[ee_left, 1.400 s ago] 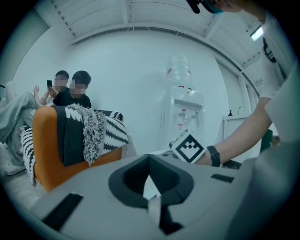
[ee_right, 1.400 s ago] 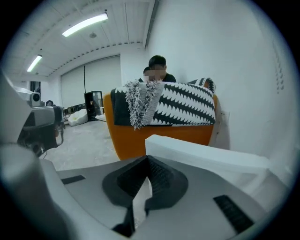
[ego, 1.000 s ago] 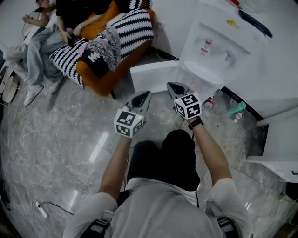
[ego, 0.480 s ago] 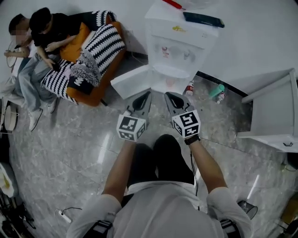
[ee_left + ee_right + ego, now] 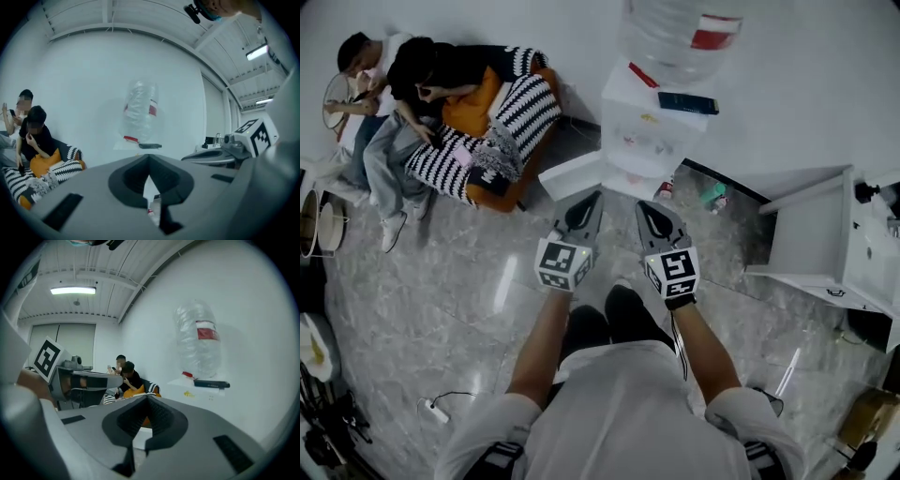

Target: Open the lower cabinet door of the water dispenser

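Observation:
The white water dispenser [image 5: 649,129] stands against the wall with a clear bottle [image 5: 675,36] on top. Its lower cabinet door [image 5: 570,174] hangs swung open to the left. My left gripper [image 5: 592,198] and right gripper [image 5: 644,207] are held side by side in the air in front of the dispenser, well short of it and touching nothing. Both are shut and empty. The left gripper view looks past the shut left gripper [image 5: 149,161] at the bottle [image 5: 139,110]. Over the right gripper [image 5: 146,400], the right gripper view shows the dispenser top [image 5: 202,389] and bottle [image 5: 199,341].
An orange couch with striped cushions [image 5: 511,117] stands left of the dispenser, two people [image 5: 394,84] seated on it. A green bottle [image 5: 712,195] and a small red-capped one [image 5: 665,190] lie on the floor by the dispenser. A white table [image 5: 811,234] is at the right.
Both grippers have risen together, still shut. The view has pulled up and back from the dispenser, which looks smaller, and its bottle has come into sight.

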